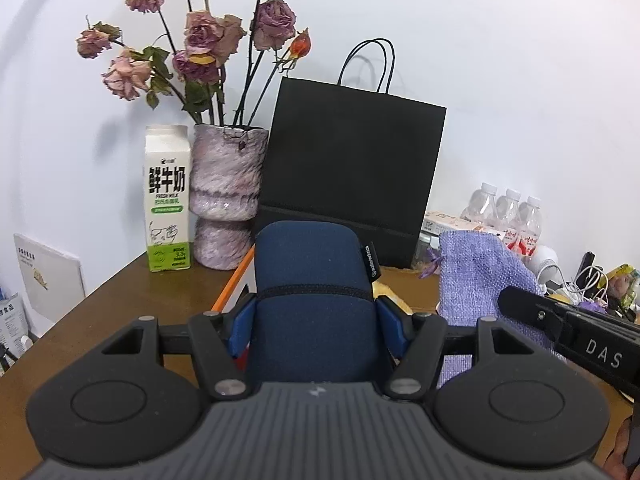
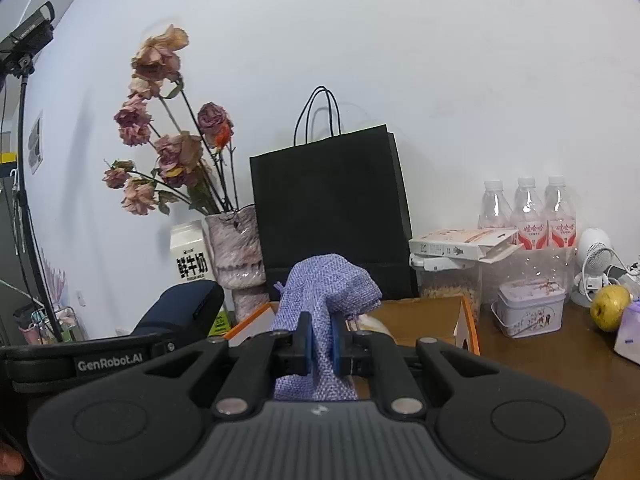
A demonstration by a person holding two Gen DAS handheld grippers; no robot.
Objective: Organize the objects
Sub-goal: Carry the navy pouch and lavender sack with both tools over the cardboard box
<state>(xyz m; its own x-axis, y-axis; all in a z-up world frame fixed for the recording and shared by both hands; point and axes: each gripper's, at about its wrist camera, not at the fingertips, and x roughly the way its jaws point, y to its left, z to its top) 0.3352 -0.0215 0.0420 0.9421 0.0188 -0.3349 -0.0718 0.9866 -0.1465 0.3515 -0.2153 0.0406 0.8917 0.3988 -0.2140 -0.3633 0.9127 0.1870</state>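
My left gripper (image 1: 314, 320) is shut on a navy zipped pouch (image 1: 312, 272), which stands up between its blue pads above the brown table (image 1: 120, 320). To its right hangs a lilac woven drawstring bag (image 1: 476, 276). In the right wrist view my right gripper (image 2: 322, 344) is shut on that lilac bag (image 2: 326, 280), pinching the cloth between its pads. The navy pouch (image 2: 180, 308) and the left gripper's body show at the left there. An orange-edged box (image 2: 466, 328) lies on the table under the bag.
At the back stand a milk carton (image 1: 166, 200), a pink vase (image 1: 226, 196) of dried roses and a black paper bag (image 1: 352, 172). Three water bottles (image 2: 528, 216), a flat carton, a clear jar, a small tin (image 2: 530, 308) and a yellow fruit (image 2: 610, 306) crowd the right.
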